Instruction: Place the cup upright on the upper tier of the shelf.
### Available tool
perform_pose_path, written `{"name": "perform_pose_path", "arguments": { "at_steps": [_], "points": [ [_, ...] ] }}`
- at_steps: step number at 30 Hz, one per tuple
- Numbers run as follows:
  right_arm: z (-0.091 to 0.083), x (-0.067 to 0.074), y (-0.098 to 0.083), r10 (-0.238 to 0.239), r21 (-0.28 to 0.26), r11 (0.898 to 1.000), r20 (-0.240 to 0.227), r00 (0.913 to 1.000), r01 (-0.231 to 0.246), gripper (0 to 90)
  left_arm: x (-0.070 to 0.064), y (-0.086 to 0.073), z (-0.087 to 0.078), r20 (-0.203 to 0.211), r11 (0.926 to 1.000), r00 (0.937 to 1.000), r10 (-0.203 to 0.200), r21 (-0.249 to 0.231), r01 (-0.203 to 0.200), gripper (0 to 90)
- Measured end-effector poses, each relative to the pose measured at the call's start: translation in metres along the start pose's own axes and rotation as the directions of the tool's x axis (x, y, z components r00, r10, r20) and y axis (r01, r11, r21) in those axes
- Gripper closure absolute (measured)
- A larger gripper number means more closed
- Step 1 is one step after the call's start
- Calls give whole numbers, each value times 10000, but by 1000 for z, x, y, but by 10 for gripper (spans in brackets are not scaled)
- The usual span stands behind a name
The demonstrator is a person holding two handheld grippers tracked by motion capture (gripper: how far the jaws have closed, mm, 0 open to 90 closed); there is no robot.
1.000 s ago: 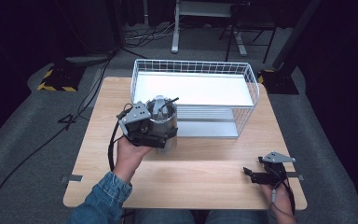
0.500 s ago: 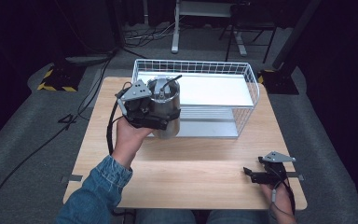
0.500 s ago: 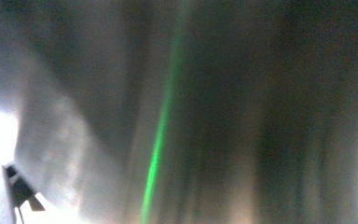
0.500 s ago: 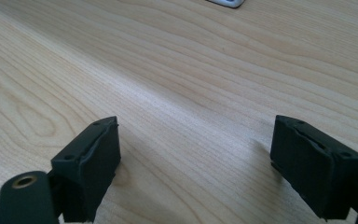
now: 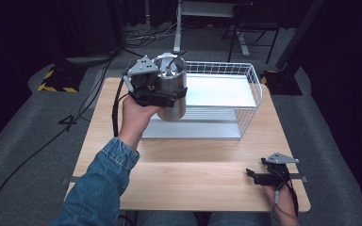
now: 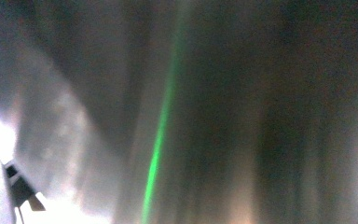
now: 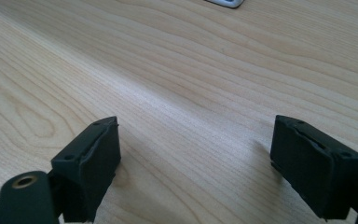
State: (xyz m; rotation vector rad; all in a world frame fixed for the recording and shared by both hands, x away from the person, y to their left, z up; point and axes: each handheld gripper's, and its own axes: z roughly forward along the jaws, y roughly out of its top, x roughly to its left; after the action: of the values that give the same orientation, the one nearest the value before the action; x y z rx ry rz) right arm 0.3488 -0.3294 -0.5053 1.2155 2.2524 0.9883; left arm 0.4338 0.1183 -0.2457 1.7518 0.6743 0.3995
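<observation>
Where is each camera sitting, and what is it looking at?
High view: above the person's side, looking forward and down on the table, wire basket, both forearms and tools; the left tool holds a metal pot.
Left tool view: rides the left tool, pressed against blurry shiny metal.
Right tool view: rides the right tool, low over the wood, both black jaws spread.
Shared: the high and right tool views both show the wooden tabletop.

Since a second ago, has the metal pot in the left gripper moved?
Yes. The metal pot, held by the left gripper, has risen and moved away from the person, from in front of the wire basket to over its near-left corner.
</observation>
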Motion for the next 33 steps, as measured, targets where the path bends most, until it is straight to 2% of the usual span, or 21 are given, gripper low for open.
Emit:
{"name": "perform_pose_path", "arguments": {
  "at_steps": [9,18,20,26,33],
  "points": [
    [0,0,0,-2,-2,10000,0,10000,2,165,10,18,24,-209,9994,9996,-197,-284,191,36],
    [0,0,0,-2,-15,10000,-22,10000,2,168,17,29,52,-335,9985,9989,-317,-453,301,36],
    [0,0,0,-4,-15,10000,-22,10000,4,169,18,30,58,-315,9984,9992,-265,-514,249,36],
    [0,0,0,-1,-17,10000,-38,10000,1,171,22,30,77,-456,9975,9980,-448,-565,422,36],
    [0,1,0,3,-36,10000,-60,10000,-4,176,27,31,96,-685,9982,9967,-431,-448,401,36]
  ]
}}
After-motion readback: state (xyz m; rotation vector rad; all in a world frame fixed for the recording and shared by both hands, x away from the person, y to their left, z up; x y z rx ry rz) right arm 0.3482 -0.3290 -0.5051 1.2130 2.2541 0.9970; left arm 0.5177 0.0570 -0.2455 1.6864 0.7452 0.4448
